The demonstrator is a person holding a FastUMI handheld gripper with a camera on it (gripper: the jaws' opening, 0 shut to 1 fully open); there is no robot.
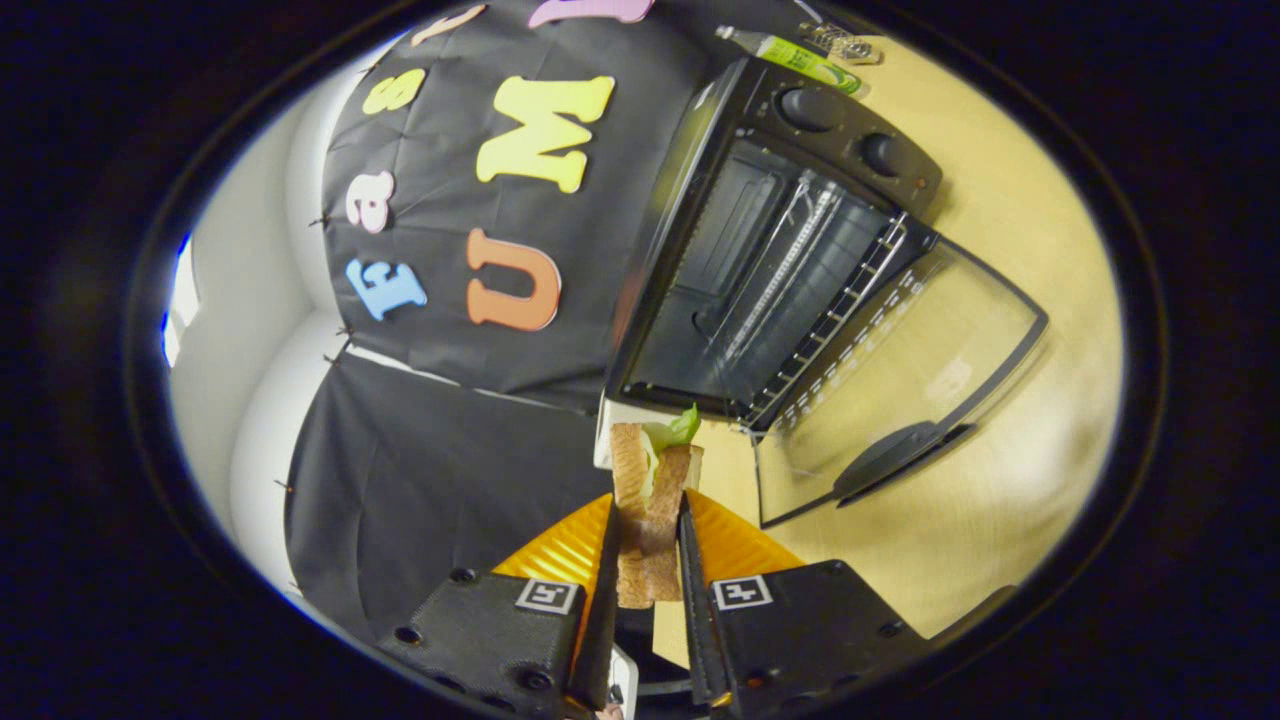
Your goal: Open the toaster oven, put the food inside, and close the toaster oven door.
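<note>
Gripper view, tilted: my gripper [648, 545] at the bottom centre of the frame is clenched on a sandwich [650, 500], both fingers pressing its bread slices, a lettuce leaf poking out at the top. Just beyond it, right of centre, I see the black toaster oven [770, 240] standing on the pale wooden table [1010, 520], its glass door [890, 390] swung fully open and the wire rack [835, 320] visible inside. Two knobs sit along its upper-right side.
</note>
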